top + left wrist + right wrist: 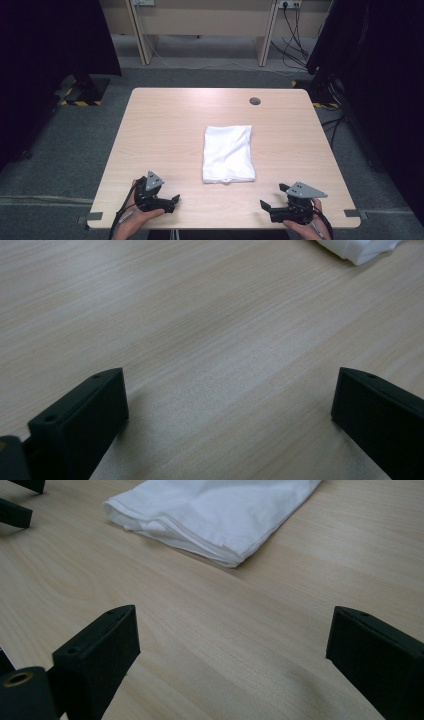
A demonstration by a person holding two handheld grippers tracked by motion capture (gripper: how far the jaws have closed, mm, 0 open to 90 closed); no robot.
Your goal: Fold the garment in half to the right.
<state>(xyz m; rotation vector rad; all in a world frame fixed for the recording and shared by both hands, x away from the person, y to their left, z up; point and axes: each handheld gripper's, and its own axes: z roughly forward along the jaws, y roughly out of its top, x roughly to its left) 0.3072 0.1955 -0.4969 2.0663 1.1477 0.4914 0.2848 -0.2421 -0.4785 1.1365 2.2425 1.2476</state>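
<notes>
The fingers (pixel 80 425) of the left gripper (pixel 227 420) are spread wide and released, with nothing but bare pale wood grain between them. They sit low over the surface (pixel 165 125), close to its near edge. In the left gripper view a white corner of the folded cloth (pixel 357 249) shows at the top right, well apart from the fingers.

The fingers (pixel 97 655) of the right gripper (pixel 232 657) are likewise spread and released, holding nothing, and they too rest low over the wood. In the right gripper view the folded white cloth (pixel 220 512) lies ahead of them and apart, its stacked layered edges turned toward the camera. The black finger tips of the other gripper show at the top left corner of that view.

From the high view, the left gripper (pixel 172 201) lies at the near left of the surface, held by a hand (pixel 131 220) that comes in from the bottom edge, with its fingers pointing right toward the middle. The right gripper (pixel 265 205) lies at the near right, held by the other hand (pixel 307 225), with its fingers pointing left. A grey three-cornered plate tops each gripper.

The folded white cloth (pixel 228 153) lies flat near the middle of the surface, between the two grippers and farther from the person, touched by neither. A small round grommet (pixel 255 101) sits in the far part of the surface. Grey carpet floor (pixel 70 145) surrounds the table.
</notes>
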